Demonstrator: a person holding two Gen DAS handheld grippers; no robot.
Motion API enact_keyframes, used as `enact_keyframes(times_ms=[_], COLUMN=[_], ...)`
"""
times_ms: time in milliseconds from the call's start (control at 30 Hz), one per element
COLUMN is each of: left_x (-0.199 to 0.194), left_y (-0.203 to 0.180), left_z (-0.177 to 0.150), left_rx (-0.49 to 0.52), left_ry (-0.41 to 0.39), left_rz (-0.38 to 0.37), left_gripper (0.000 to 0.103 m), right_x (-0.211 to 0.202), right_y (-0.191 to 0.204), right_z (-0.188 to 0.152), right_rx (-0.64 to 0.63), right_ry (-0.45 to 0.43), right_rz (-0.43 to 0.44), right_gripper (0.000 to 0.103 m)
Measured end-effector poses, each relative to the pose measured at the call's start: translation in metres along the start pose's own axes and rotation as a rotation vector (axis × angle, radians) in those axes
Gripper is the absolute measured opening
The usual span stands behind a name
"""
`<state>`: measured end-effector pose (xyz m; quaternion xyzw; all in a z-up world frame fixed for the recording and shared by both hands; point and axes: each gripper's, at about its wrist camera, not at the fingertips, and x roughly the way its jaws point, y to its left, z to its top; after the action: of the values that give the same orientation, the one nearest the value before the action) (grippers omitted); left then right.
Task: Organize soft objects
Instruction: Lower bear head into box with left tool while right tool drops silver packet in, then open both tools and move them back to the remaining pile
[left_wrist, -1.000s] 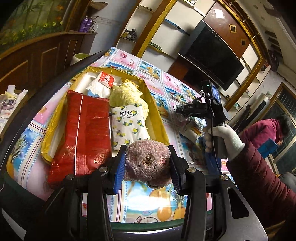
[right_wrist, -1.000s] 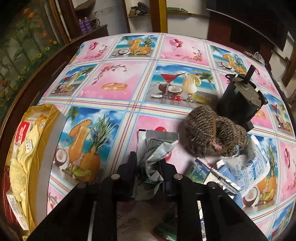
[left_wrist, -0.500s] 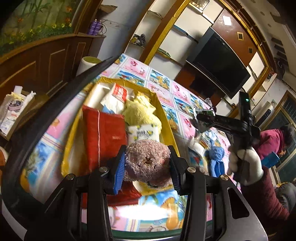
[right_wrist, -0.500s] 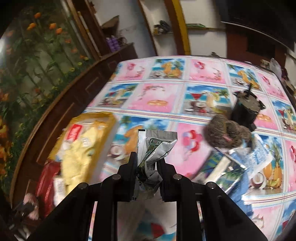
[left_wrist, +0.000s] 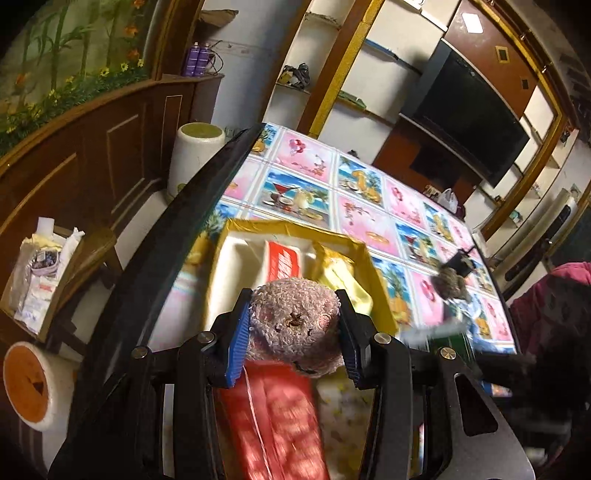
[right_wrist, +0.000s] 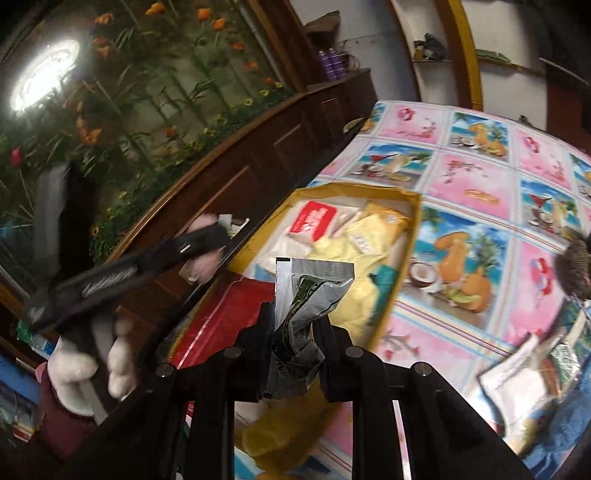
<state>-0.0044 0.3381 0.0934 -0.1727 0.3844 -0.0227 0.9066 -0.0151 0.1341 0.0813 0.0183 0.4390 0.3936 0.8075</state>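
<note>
Grippers both clamp loads above the yellow box (right_wrist: 402, 258): left (left_wrist: 293, 326) a pink plush (fuzzy) (left_wrist: 295, 325), right (right_wrist: 295, 332) a crumpled foil packet (right_wrist: 310, 295).

We count one yellow-rimmed open box (right_wrist: 415, 221), one red foil packet (right_wrist: 225, 317), one crumpled silver foil sachet (right_wrist: 314, 295), one fuzzy pink knitted ball (left_wrist: 293, 325), one brown knitted ball (left_wrist: 448, 286) and two purple bottles (left_wrist: 197, 59).

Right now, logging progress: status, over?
Left gripper shut on pink plush. Right gripper shut on foil packet. Both over yellow box. Nothing blocking.
</note>
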Motion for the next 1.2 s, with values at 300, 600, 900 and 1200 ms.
enact_keyframes(times_ms=[300,600,900,1200], left_x=[0.076,0.082,0.072,0.043], left_y=[0.03,0.043,0.049,0.008], left_z=[0.026,0.035,0.037,0.033], left_rx=[-0.063,-0.14,-0.216,-0.109], left_ry=[0.132,0.136,0.135,0.135], left_rz=[0.03,-0.029,-0.101,-0.049], left_gripper=[0.043,0.061,0.062,0.062], right_x=[0.035,0.049,0.029,0.0], right_y=[0.027,0.037,0.046,0.037], right_z=[-0.006,-0.014,-0.021,-0.036], right_rx=[-0.031,-0.088,-0.137,-0.129], right_ry=[0.081,0.089,0.035,-0.029], right_rz=[0.07,0.024,0.008,0.004], right_gripper=[0.019,0.021,0.035,0.038])
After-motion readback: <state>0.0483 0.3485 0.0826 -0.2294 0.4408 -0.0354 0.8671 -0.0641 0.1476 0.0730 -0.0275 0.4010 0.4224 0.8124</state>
